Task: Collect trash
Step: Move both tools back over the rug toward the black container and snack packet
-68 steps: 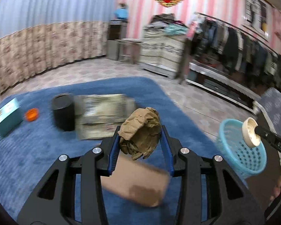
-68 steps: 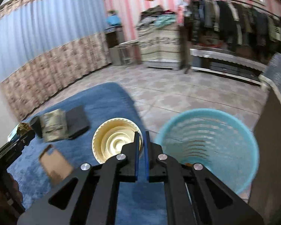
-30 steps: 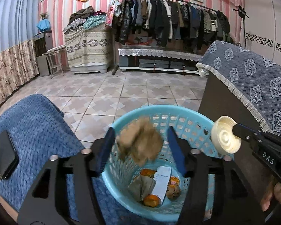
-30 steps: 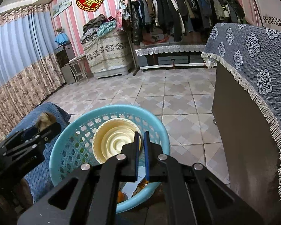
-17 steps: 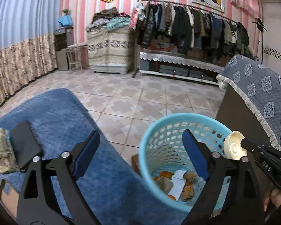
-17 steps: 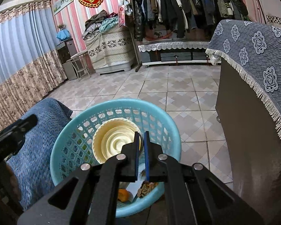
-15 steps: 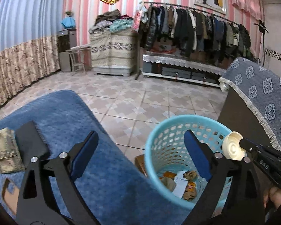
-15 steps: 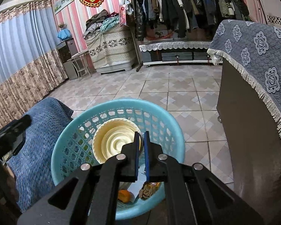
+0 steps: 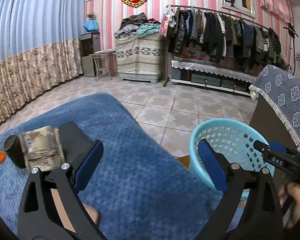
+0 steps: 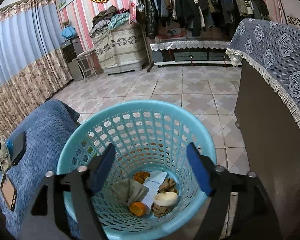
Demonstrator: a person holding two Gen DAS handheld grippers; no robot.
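I had my right tool (image 10: 151, 167) spread wide and empty, hanging directly over the mouth of the round turquoise plastic basket with the perforated lattice wall (image 10: 142, 128). Between its blue-padded fingers I could look straight down to the bottom, where the trash lay in a loose heap: a shallow cream-coloured ribbed cap (image 10: 166, 196), a crumpled brown paper wad (image 10: 168, 185), a white printed slip (image 10: 155, 186), a creased khaki wrapper (image 10: 130, 190) and two orange scraps (image 10: 137, 208).

My left tool (image 9: 150, 170) was likewise spread open with nothing between its fingers, held above the nubby blue woven blanket (image 9: 134, 180). The basket (image 9: 230, 140) sat to its right, at the blanket's edge.

What I judged to be the next pieces lay to the left of that tool, so the left hand was the nearer one. A flat tan card with a dark border (image 9: 60, 204) lay partly under the left finger, its long axis running roughly toward me. Further out sat a camouflage-patterned fabric pouch (image 9: 42, 148) touching a flat black slab that looked like a phone (image 9: 78, 140), then a dark matte cylinder (image 9: 13, 148) and a small orange disc (image 9: 1, 157). Whether any of these counted as trash I could not tell; the thin card flat on soft pile would, I thought, be awkward to pinch.
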